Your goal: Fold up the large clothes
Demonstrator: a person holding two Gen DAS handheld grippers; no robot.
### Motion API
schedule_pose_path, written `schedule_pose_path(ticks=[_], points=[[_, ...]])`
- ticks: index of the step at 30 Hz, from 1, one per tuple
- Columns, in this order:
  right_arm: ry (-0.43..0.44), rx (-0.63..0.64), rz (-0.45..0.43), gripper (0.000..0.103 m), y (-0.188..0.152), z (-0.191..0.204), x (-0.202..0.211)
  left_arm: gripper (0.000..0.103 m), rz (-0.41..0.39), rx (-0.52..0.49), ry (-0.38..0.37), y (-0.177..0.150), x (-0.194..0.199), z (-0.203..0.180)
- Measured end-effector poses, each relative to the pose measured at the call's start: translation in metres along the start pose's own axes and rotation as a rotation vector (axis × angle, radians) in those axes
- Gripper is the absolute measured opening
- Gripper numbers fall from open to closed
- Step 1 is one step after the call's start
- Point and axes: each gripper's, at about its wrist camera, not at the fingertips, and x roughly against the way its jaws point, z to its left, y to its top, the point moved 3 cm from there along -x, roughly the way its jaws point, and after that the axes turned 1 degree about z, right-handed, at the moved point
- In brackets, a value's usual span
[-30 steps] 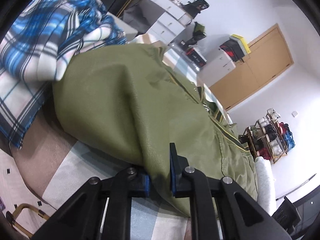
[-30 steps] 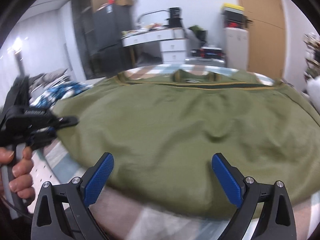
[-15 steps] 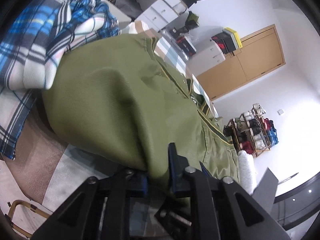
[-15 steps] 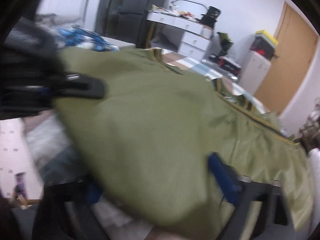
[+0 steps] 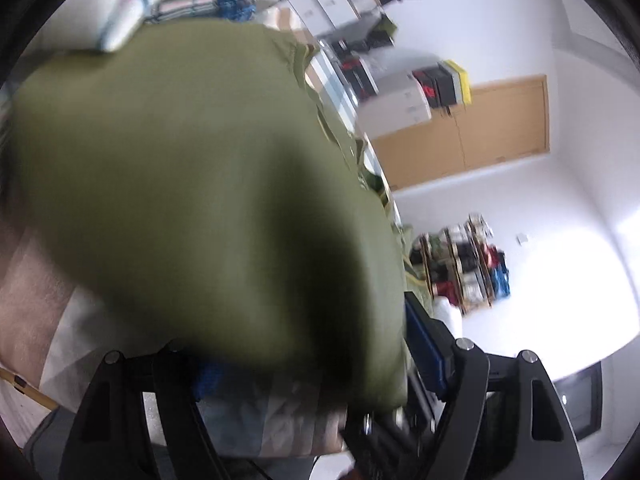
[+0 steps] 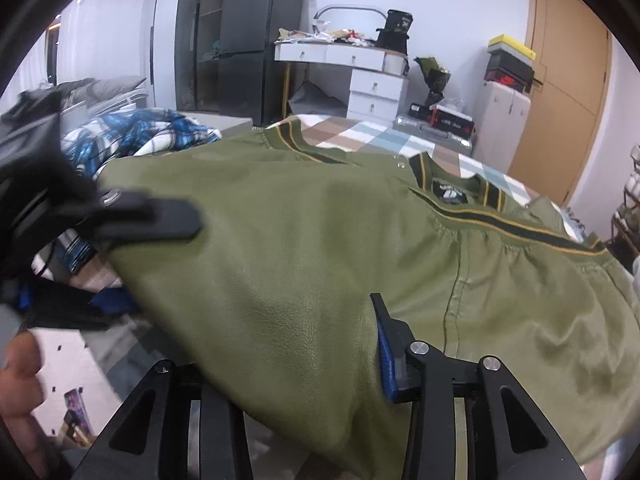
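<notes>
**A:** Jacket point(image 6: 304, 264), the olive green one, where is it lying?

**B:** It lies on a checked bedcover point(image 6: 360, 132) and fills the space in front of both pairs of fingers. In the right wrist view, its near fold goes between the fingers of the right gripper point(image 6: 288, 344). The blue pad of the right-side finger point(image 6: 386, 356) presses against the cloth. The left-side finger is hidden under the fold.

**B:** So the right fingers look closed on the jacket, but one side I cannot see fully.

**A:** And the left gripper point(image 5: 308, 352)?

**B:** In its own view the picture is blurred. The green cloth hangs over the gap between the fingers. The blue pad on the right-side finger point(image 5: 424, 336) is visible beside the cloth, and the fingers stand apart. Whether they pinch the cloth, I cannot tell.

**A:** Is the left gripper seen from the other camera?

**B:** Yes. To the left of the right fingers, its black upper finger point(image 6: 152, 220) lies on top of the jacket edge, and the lower one is beneath. A hand point(image 6: 20, 392) is at the lower left.

**A:** What is farther?

**B:** Beyond the fingers, the striped collar point(image 6: 452, 192) of the jacket. Left of it, a blue plaid blanket point(image 6: 132, 136). Behind stand a white desk point(image 6: 344, 56), a black fridge point(image 6: 260, 36) and a wooden door point(image 6: 560, 80).
</notes>
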Motion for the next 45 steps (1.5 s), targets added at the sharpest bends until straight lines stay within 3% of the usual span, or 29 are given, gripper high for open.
schedule_pose_path(ticks=[3,5,7,11,13,16,19,23,26,30,33,35,38,41,43,45], points=[[0.022,-0.006,0.005,0.034,-0.018,0.004,0.02,0.073,-0.091,0.025,0.041,-0.004,0.012,0.002],[0.046,-0.035,0.018,0.032,-0.029,0.006,0.031,0.064,-0.138,0.019,0.055,-0.011,0.02,0.001],[0.054,-0.051,0.023,0.029,-0.037,0.011,0.04,0.037,-0.182,-0.048,0.092,-0.019,0.028,-0.007],[0.093,-0.041,0.052,0.031,-0.036,0.014,0.049,0.019,-0.225,-0.197,0.139,-0.025,0.042,-0.027],[0.127,-0.043,0.054,0.043,-0.032,0.011,0.057,0.014,-0.243,-0.264,0.143,-0.025,0.051,-0.035],[0.233,-0.077,0.042,0.061,-0.031,0.002,0.076,0.012,-0.268,-0.372,0.137,-0.024,0.064,-0.047],[0.311,-0.119,0.021,0.068,-0.036,-0.013,0.104,0.012,-0.3,-0.472,0.148,-0.023,0.079,-0.056],[0.269,-0.166,-0.05,0.076,-0.046,-0.04,0.14,0.012,-0.301,-0.57,0.171,-0.021,0.092,-0.062],[0.171,-0.232,-0.099,0.08,-0.05,-0.071,0.146,0.012,-0.315,-0.651,0.182,-0.016,0.096,-0.065],[0.063,-0.346,-0.071,0.079,-0.048,-0.103,0.114,0.012,-0.317,-0.748,0.198,-0.011,0.085,-0.071],[0.138,-0.416,-0.051,0.065,-0.043,-0.1,0.085,0.012,-0.306,-0.815,0.212,-0.015,0.075,-0.08],[0.198,-0.393,-0.024,0.065,-0.044,-0.083,0.062,0.012,-0.3,-0.865,0.218,-0.02,0.072,-0.087],[0.192,-0.359,0.069,0.065,-0.054,-0.065,0.035,0.012,-0.282,-0.935,0.216,-0.028,0.066,-0.104],[0.212,-0.363,0.061,0.063,-0.061,-0.07,0.035,0.012,-0.271,-0.998,0.204,-0.036,0.055,-0.124],[0.239,-0.378,0.069,0.053,-0.063,-0.079,0.042,0.012,-0.26,-1.036,0.192,-0.042,0.047,-0.138],[0.266,-0.416,0.049,0.053,-0.066,-0.096,0.055,0.012,-0.245,-1.069,0.222,-0.048,0.036,-0.151]])
